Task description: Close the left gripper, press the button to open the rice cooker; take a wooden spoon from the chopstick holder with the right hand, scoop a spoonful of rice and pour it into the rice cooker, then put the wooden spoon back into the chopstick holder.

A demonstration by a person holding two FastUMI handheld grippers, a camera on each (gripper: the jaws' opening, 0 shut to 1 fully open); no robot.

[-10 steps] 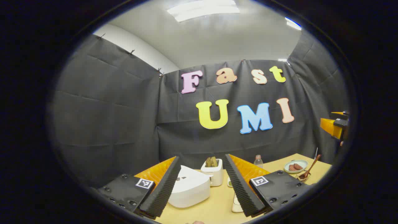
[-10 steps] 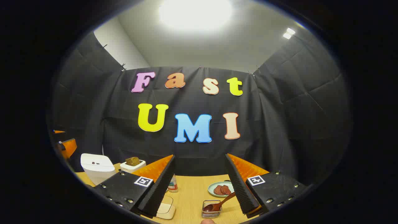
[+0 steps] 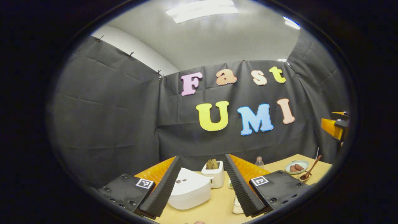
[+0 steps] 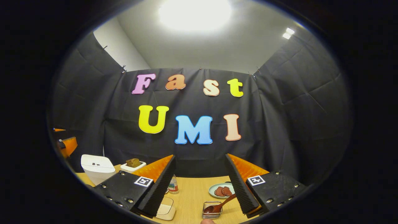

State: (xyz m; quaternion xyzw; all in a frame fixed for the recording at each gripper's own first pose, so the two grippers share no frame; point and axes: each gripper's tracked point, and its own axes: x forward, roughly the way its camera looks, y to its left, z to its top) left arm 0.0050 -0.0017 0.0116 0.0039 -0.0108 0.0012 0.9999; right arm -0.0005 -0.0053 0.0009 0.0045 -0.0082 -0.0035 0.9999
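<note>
**Both jaws wide, nothing held, lid not yet opened**

Both pairs of jaws stand wide apart and hold nothing. From my seat, the left gripper [image 3: 199, 186] hangs above the near edge of the table [image 3: 217, 205], and between its fingers I see the white rice cooker [image 3: 189, 193], lid down, close in front. The task wants this gripper closed before it presses the button; it is not closed yet, and I cannot make out which mark on the lid is the button.

The right gripper [image 4: 199, 186] frames the wooden spoon [image 4: 219, 205], whose bowl rests in a small wire chopstick holder [image 4: 212, 210] with the handle leaning up toward the right finger. Near its left finger lies a shallow cream container [image 4: 164, 212]; I cannot tell what is in it.

Farther back stand a small bottle [image 4: 173, 185], a plate [image 4: 214, 193] with brown slices, and a white toaster [image 3: 213, 174] with bread in it, just behind the cooker.

My worries, as judgement only: going down with the left fingers apart could straddle the button or slide off the smooth lid, pushing the cooker toward the toaster. On the right, the holder looks light, so a grip taken low on the handle may drag or tip it. Swinging a loaded spoon across could clip the bottle or spill rice on the table.
</note>
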